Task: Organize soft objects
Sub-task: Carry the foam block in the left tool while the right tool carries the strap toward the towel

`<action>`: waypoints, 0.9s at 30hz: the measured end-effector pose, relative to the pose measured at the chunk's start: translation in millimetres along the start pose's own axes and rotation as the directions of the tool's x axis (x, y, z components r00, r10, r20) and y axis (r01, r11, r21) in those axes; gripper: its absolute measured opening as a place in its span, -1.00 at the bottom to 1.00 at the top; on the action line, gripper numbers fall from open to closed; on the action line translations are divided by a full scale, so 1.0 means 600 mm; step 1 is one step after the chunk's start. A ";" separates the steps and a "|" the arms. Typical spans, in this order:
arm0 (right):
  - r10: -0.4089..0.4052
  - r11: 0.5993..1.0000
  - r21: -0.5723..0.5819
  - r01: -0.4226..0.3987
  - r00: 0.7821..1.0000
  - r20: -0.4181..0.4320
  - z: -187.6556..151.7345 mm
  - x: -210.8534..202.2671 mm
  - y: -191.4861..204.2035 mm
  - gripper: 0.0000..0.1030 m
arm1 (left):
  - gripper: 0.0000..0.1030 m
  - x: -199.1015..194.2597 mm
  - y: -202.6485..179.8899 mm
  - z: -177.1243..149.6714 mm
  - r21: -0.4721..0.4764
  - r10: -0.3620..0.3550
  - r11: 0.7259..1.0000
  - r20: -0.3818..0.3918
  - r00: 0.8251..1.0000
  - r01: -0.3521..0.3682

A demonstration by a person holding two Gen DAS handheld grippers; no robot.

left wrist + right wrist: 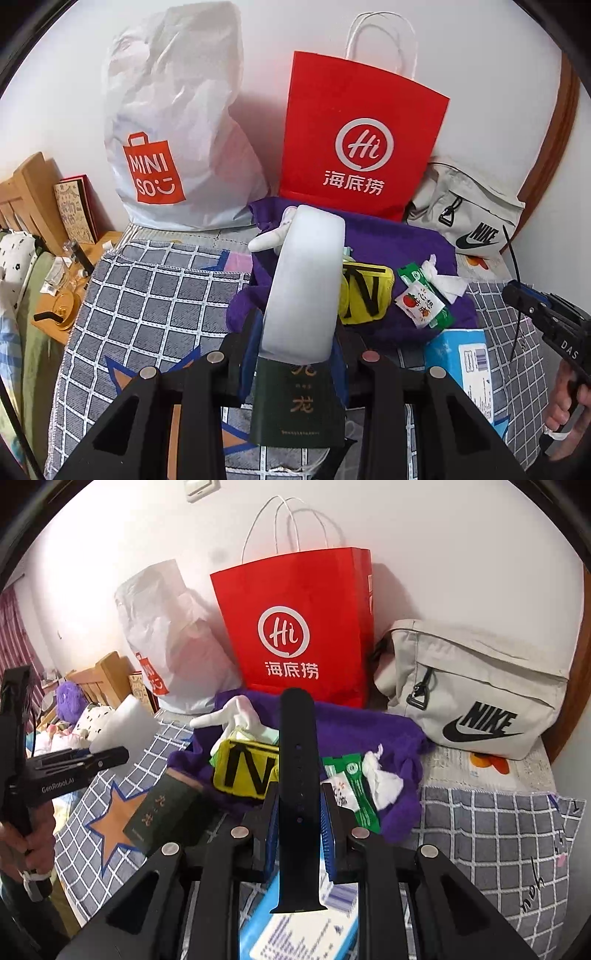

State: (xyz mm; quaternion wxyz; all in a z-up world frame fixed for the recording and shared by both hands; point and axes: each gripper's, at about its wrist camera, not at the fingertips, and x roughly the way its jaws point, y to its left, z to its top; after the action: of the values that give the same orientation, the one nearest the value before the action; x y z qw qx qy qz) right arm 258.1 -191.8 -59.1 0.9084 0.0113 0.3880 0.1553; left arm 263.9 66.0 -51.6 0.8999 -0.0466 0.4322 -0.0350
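Observation:
My left gripper point(297, 328) is shut on a thick white foam block point(304, 273), which stands upright between the fingers. My right gripper point(299, 812) is shut on a black rubber watch strap point(297, 746) that points up between the blue pads. Just beyond both lies a purple fleece cloth point(369, 731) on the checked blanket. On the cloth rest a yellow pouch with a black N point(245, 771), a white glove point(236, 710), a green sachet point(356, 786) and a crumpled tissue point(382, 777). The left gripper point(110, 755) and its foam block point(125, 727) show at the left of the right wrist view.
A red paper bag point(362, 144), a white Miniso plastic bag point(177, 122) and a beige Nike bag point(476, 690) lean on the wall behind. A dark green booklet point(299, 402) and a blue box point(465, 362) lie near me. A wooden bedside shelf point(62, 295) with small items stands left.

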 end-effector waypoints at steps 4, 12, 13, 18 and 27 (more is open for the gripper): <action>-0.005 1.000 -0.007 0.005 1.000 -0.003 0.020 0.024 -0.005 -0.61 | -0.37 0.025 0.004 0.013 -0.015 0.003 1.000 -0.018 1.000 -0.003; -0.006 1.000 0.005 0.006 1.000 -0.017 0.056 0.076 -0.031 -0.61 | -0.37 0.073 0.002 0.032 -0.023 -0.016 1.000 -0.050 0.999 0.014; -0.005 1.000 0.004 0.005 1.000 -0.021 0.058 0.082 -0.034 -0.61 | -0.37 0.079 0.003 0.036 -0.025 -0.017 1.000 -0.054 0.998 0.016; -0.010 1.000 0.011 0.011 0.998 -0.055 0.061 0.121 -0.051 -0.61 | -0.37 0.110 0.003 0.054 -0.024 -0.023 0.999 -0.074 0.997 0.021; -0.015 1.000 0.021 0.017 0.991 -0.131 0.042 0.183 -0.073 -0.61 | -0.37 0.164 0.008 0.075 -0.028 -0.027 0.999 -0.108 0.994 0.024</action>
State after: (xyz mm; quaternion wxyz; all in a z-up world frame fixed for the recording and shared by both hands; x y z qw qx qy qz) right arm 359.3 -199.2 -124.9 0.8820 0.0078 0.4486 0.1442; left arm 360.5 63.2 -100.4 0.8738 -0.0622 0.4803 -0.0430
